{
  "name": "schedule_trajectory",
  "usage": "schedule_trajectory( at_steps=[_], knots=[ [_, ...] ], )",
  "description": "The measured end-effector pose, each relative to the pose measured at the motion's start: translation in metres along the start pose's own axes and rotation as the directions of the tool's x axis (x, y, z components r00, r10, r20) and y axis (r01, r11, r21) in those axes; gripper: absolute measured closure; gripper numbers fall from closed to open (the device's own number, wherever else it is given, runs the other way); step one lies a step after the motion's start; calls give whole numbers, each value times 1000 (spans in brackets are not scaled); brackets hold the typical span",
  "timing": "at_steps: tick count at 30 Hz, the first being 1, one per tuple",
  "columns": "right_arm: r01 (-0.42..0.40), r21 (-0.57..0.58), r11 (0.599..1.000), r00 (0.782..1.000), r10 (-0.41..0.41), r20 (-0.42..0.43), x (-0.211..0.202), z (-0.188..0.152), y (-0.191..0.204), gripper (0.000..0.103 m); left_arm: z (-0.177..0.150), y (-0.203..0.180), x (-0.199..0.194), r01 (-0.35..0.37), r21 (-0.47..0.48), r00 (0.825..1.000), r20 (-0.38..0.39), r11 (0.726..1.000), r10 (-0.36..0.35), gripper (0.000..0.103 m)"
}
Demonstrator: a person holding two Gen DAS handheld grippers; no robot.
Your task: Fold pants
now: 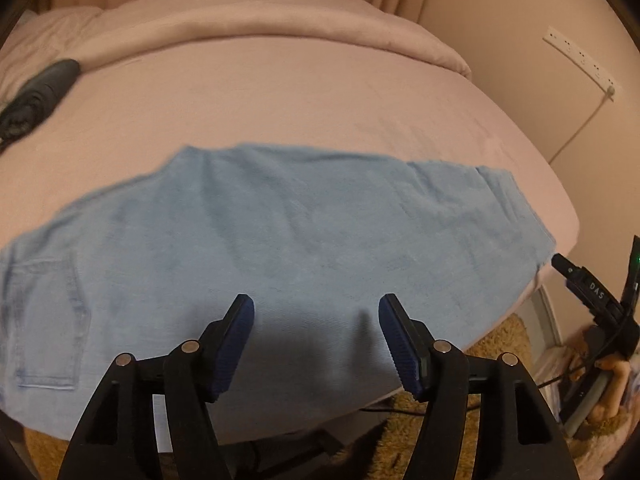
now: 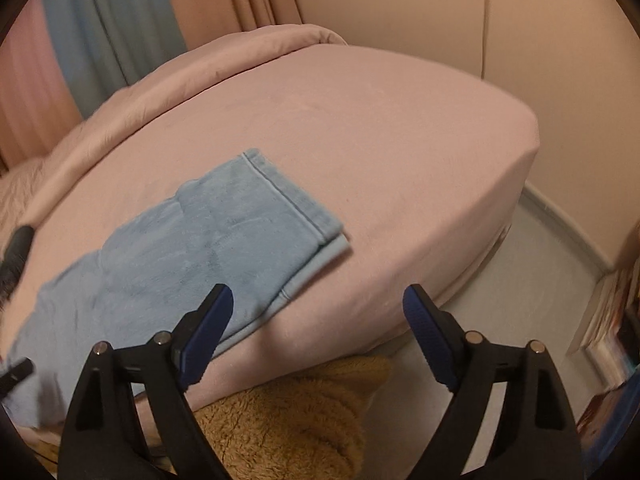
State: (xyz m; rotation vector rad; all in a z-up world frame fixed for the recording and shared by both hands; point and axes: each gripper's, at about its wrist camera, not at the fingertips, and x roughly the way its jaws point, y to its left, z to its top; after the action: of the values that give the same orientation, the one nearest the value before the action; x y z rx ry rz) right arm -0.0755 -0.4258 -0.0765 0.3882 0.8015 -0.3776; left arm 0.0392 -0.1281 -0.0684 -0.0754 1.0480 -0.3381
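Light blue denim pants [image 1: 280, 240] lie flat along the near edge of a pink bed [image 1: 320, 92], folded lengthwise, with a back pocket [image 1: 44, 320] at the left. My left gripper [image 1: 316, 312] is open and empty, just above the middle of the pants. My right gripper [image 2: 318, 300] is open and empty, above the bed's edge just right of the leg hems [image 2: 296, 204]. The pants [image 2: 180, 248] run left from there. The right gripper's tip [image 1: 576, 276] shows at the right edge of the left wrist view.
A dark object [image 1: 36, 92] lies on the bed's far left. A rolled pink duvet [image 1: 280, 20] lies along the far side. A tan fluffy rug [image 2: 288, 412] covers the floor below. A wall with a power strip [image 1: 580, 58] stands to the right.
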Motion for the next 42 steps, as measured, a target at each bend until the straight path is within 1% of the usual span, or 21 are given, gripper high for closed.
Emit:
schedule_trajectory(
  at_steps=[2,5,7,9,11,12,14,16,18,20,22,23,26,28,30,32,34,37,38,39,42],
  knots=[
    [-28,22,999,1000,28,-8,2,-3,0,16,-2,0,9,20,-11,999,-33,1000,-21,38],
    [-73,74,995,997,75,-22,7,-6,1,21,-7,-4,19,13,-15,998,-69,1000,-14,38],
    [-111,82,990,994,112,-16,10,-7,3,23,-11,-8,20,-1,6,999,-54,1000,1,38],
    [-127,101,987,992,128,-8,13,-7,1,27,-14,-11,21,-10,19,999,-48,1000,10,38],
    [-139,125,982,990,141,-5,17,-5,1,37,-15,-11,21,-9,14,999,-44,1000,9,38],
    [-157,135,978,987,160,-9,20,-5,2,39,-15,-11,21,-9,13,999,-43,1000,9,38],
    [-187,146,971,981,192,-16,27,-2,3,41,-14,-13,23,-7,18,999,-47,1000,8,38],
    [-188,160,969,981,194,-21,33,0,5,45,-14,-12,24,-9,22,999,-50,1000,10,38],
    [-190,148,970,981,194,-10,36,4,9,56,-12,-14,25,-8,32,999,-52,999,9,38],
    [-171,120,978,985,173,-8,42,12,14,78,-10,-14,22,2,45,999,-55,999,1,38],
    [-162,114,980,986,165,-12,44,19,18,88,-4,-14,17,41,46,998,-41,998,-40,38],
    [-181,108,978,983,182,4,41,22,21,89,0,-14,13,71,41,997,-30,997,-69,38],
    [-246,22,969,965,242,99,16,30,40,90,25,-19,-3,167,34,986,6,985,-167,38],
    [-299,-40,953,944,302,133,1,31,59,91,41,-24,-12,225,36,973,36,974,-226,38],
    [-367,-109,924,915,380,138,-14,28,81,91,55,-30,-18,273,41,960,57,961,-275,38],
    [-429,-189,883,885,453,108,-25,19,106,91,68,-37,-18,301,44,951,59,953,-303,38],
    [-480,-231,846,861,505,64,-28,10,125,91,77,-45,-15,342,42,937,53,939,-344,38],
    [-544,-279,791,826,563,-14,-28,-9,149,91,88,-49,-1,432,12,902,13,902,-433,38],
    [-558,-298,774,817,575,-38,-26,-16,158,91,90,-50,5,452,-4,892,-8,892,-452,38],
    [-565,-304,767,813,580,-51,-25,-21,162,91,93,-50,13,464,-16,885,-40,886,-465,38],
    [-604,-298,739,791,602,-108,-19,-33,174,91,96,-48,24,423,-26,902,-86,906,-423,38]
  ],
)
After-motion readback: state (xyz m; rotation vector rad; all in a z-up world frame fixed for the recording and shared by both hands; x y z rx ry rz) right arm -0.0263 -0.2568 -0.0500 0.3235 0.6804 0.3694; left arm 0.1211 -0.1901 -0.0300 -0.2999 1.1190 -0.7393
